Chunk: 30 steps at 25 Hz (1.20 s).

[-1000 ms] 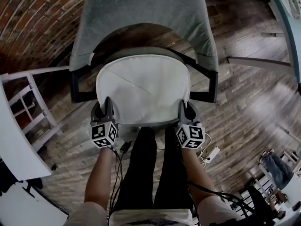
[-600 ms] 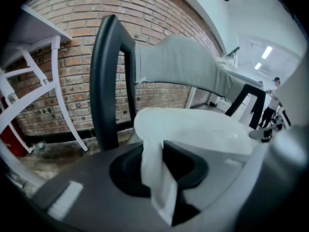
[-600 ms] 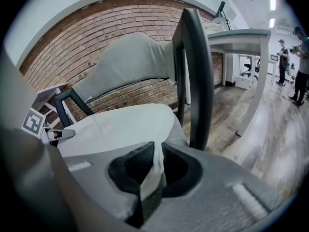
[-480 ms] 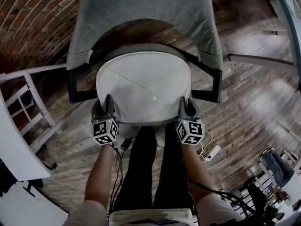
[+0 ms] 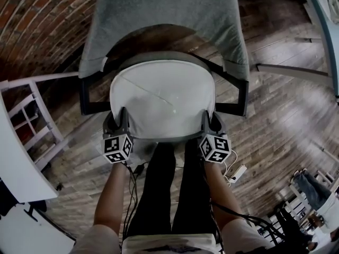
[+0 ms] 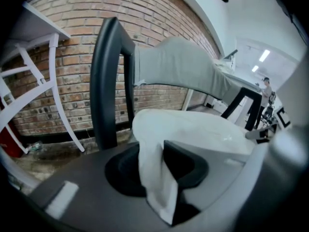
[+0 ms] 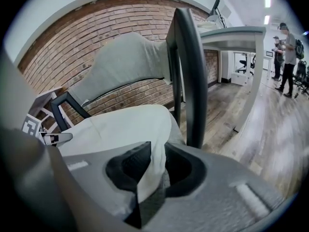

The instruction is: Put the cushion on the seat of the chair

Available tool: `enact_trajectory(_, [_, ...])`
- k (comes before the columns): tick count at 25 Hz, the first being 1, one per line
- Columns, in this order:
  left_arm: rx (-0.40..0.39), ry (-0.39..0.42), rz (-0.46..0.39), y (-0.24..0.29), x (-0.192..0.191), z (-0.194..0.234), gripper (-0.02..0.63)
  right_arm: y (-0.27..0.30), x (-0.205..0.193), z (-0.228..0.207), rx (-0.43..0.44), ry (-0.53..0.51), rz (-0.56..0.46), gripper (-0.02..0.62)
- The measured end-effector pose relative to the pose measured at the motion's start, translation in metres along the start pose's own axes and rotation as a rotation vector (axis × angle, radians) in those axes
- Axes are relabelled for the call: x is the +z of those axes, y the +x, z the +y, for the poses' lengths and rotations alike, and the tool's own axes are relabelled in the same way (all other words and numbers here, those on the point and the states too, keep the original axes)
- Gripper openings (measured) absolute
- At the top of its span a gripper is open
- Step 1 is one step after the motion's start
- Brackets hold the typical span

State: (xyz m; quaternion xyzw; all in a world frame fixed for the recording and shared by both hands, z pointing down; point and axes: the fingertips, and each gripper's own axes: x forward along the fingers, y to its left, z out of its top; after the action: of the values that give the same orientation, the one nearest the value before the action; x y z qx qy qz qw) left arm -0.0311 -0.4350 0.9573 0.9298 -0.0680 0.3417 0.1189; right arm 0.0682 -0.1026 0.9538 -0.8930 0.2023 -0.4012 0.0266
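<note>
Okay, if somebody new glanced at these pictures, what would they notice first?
The white cushion lying on the seat of the grey-backed chair, mid-frame in the head view, stands out first. Next, at its near edge, the left gripper pinches one corner, while the right gripper has just been opening its jaws with fabric between them. A brick wall curves behind at upper left.

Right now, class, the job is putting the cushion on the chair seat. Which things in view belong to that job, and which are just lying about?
Job:
cushion
chair

Lying about:
white rack
power strip
white tabletop
</note>
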Motion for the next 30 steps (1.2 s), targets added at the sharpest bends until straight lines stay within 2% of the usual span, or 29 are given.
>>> enact_trajectory(7, [0.008,0.034,0.01,-0.005,0.006,0.001,0.1,-0.008,0.007,-0.003,-0.014,0.003,-0.001,0.126])
enact_trajectory(11, [0.02,0.033,0.014,-0.009,0.011,0.001,0.112,-0.016,0.016,-0.008,-0.029,-0.003,-0.011,0.13])
enact_trajectory(15, [0.043,0.034,0.025,-0.017,0.016,0.004,0.138,-0.028,0.024,0.0,-0.002,-0.014,-0.009,0.13])
enact_trajectory(17, [0.061,0.039,0.036,-0.023,0.017,0.007,0.181,-0.037,0.028,0.006,0.015,-0.019,-0.006,0.13])
enact_trajectory(20, [0.074,0.041,0.05,-0.034,0.024,0.009,0.186,-0.052,0.037,0.016,0.043,-0.023,-0.009,0.129])
enact_trajectory(25, [0.049,0.053,0.055,-0.084,0.05,-0.016,0.186,-0.098,0.066,0.039,0.096,-0.02,-0.025,0.129])
enact_trajectory(30, [0.032,0.074,0.001,-0.139,0.115,-0.054,0.186,-0.145,0.125,0.061,0.145,-0.045,-0.074,0.129])
